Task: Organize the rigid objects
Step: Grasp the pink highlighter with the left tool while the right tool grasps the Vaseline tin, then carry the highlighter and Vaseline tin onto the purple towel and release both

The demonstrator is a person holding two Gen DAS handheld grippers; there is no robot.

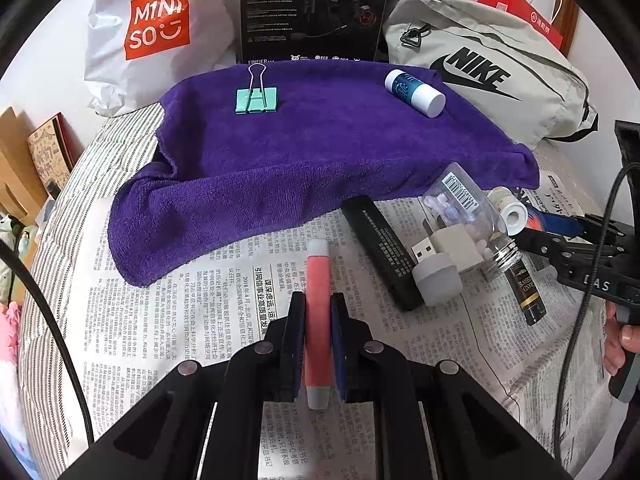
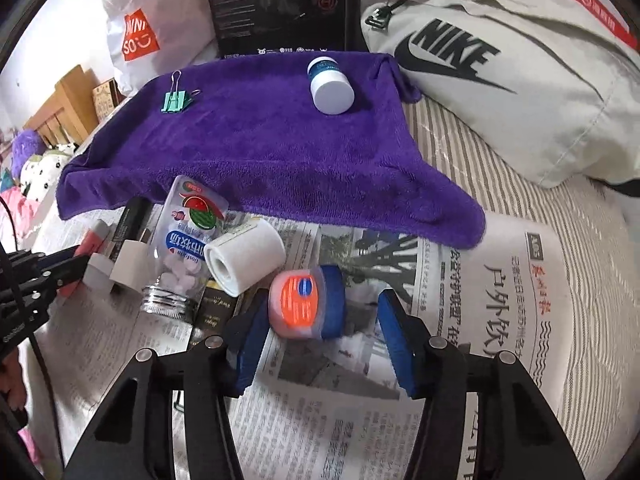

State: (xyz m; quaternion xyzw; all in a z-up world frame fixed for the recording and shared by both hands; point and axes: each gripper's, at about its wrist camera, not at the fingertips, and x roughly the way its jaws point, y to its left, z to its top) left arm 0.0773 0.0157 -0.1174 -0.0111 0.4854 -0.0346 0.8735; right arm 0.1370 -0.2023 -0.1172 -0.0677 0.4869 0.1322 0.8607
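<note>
Low at centre frame, the left tongs (image 1: 314,320) clamp a slim pink plastic tube (image 1: 318,280); right tongs (image 2: 320,328) gape around a small blue-lidded orange-labelled jar (image 2: 306,307) on newspaper (image 2: 500,280). Centring before closing seems wise.

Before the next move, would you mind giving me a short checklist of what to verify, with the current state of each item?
1. Left gripper clamped on the pink tube: ok, both pads press its sides.
2. Right gripper open wide enough for the small jar: ok, jaws apart on either side.
3. Jar centred between the right fingers: not ok, it lies close to the left finger.
4. Free space on the purple towel: ok, only the binder clip and white-capped bottle lie on it.
5. Roll of tape clear of the jar: cannot tell, they look very close.
</note>
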